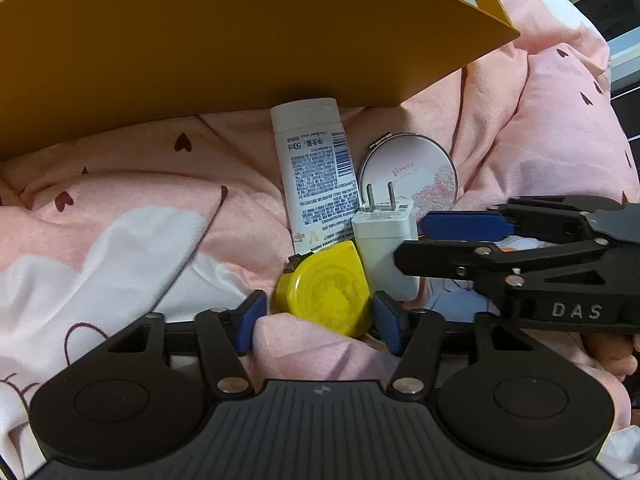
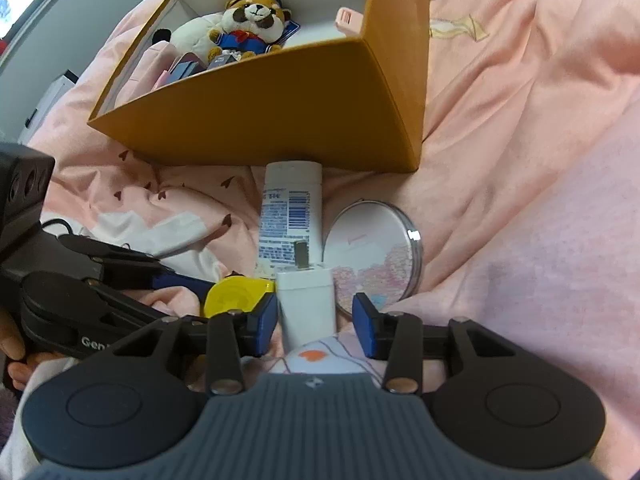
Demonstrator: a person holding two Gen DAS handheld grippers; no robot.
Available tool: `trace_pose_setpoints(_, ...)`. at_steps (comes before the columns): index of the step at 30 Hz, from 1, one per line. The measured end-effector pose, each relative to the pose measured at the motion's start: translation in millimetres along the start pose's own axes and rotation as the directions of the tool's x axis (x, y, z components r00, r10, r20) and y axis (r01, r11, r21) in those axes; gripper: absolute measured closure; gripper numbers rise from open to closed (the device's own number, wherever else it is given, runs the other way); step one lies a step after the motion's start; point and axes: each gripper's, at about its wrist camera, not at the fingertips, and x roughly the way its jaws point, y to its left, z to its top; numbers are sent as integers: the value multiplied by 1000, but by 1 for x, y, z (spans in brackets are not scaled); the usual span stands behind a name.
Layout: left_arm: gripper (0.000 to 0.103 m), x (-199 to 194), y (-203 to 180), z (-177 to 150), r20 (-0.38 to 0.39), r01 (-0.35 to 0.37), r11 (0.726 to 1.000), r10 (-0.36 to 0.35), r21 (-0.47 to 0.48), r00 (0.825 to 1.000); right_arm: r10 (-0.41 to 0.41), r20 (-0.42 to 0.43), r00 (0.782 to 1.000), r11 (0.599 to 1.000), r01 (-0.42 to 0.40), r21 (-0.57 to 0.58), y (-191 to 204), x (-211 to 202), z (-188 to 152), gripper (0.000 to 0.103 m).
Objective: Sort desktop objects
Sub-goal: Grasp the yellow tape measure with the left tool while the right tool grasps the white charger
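On the pink bedsheet lie a yellow tape measure (image 1: 324, 286), a white charger plug (image 1: 384, 248), a white tube (image 1: 314, 172) and a round compact mirror (image 1: 412, 172). My left gripper (image 1: 320, 318) is open, its blue pads on either side of the tape measure. My right gripper (image 2: 316, 320) is open around the charger (image 2: 308, 304), with the tape measure (image 2: 236, 294) just left of it. The right gripper shows in the left wrist view (image 1: 460, 236). The tube (image 2: 292, 208) and mirror (image 2: 372, 248) lie beyond.
An orange box (image 2: 280, 120) stands behind the objects, holding a plush raccoon (image 2: 252, 24), a white plush and several small items. Its wall fills the top of the left wrist view (image 1: 200, 60). The rumpled sheet (image 2: 520, 160) spreads to the right.
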Motion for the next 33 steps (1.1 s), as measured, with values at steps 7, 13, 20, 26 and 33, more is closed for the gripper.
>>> trace_pose_setpoints(7, 45, -6, -9, -5, 42, -29, 999, 28, 18, 999, 79, -22, 997, 996, -78, 32, -4, 10, 6, 58)
trace_pose_setpoints(13, 50, -19, -28, -10, 116, -149, 986, 141, 68, 983, 55, 20, 998, 998, -56, 15, 1, 5, 3, 69)
trace_pose_setpoints(20, 70, -35, -44, -14, 191, -312, 935, 280, 167, 941, 47, 56, 997, 999, -46, -16, 6, 0, 2, 69)
trace_pose_setpoints(26, 75, -38, -63, -19, 260, -397, 879, 331, 264, 907, 35, 44, 998, 999, -36, 5, 2, 2, 2, 69)
trace_pose_setpoints(33, 79, -27, -61, -22, 224, -280, 921, 223, 272, 949, 35, 22, 999, 999, -35, 6, 1, 6, 2, 68)
